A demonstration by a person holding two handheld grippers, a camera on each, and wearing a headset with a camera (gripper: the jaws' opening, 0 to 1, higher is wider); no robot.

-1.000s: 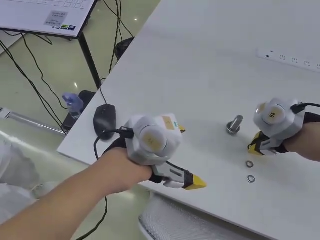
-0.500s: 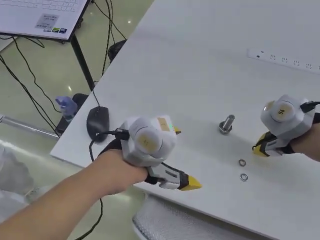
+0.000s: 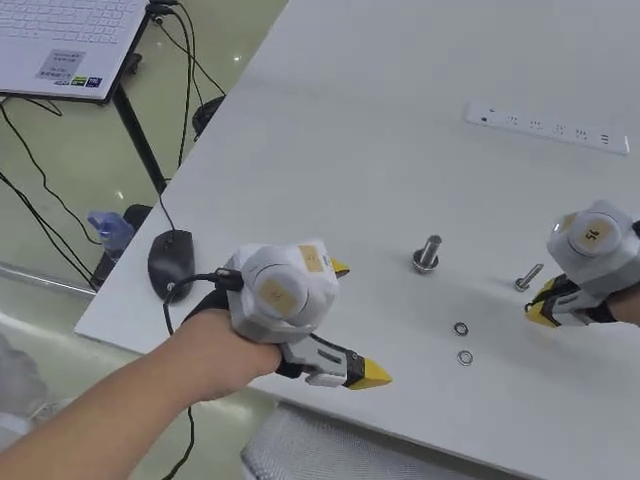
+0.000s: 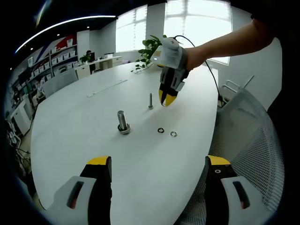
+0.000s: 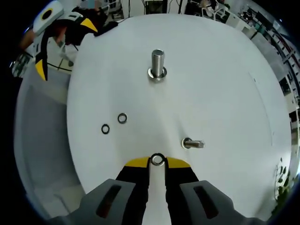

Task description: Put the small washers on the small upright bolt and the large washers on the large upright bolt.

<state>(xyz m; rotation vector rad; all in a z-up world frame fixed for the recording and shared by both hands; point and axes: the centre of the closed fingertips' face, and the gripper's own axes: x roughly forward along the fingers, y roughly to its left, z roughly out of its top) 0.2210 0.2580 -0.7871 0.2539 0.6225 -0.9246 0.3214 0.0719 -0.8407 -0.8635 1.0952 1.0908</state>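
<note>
my right gripper (image 5: 157,165) jaws: pinching a washer (image 5: 157,159), size hard to call | my left gripper (image 4: 158,161) jaws: spread wide, empty | loose washers (image 3: 461,329) on tabletop (image 3: 360,150) near large bolt (image 3: 427,253) and small bolt (image 3: 528,277)

Bright, even daylight, soft shadows (fisheye edges)

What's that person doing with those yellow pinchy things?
A person holds a gripper in each hand over a white table. The right gripper pinches one washer close to the small bolt. The left gripper is open and empty. Two more washers lie loose near the large bolt.
</note>
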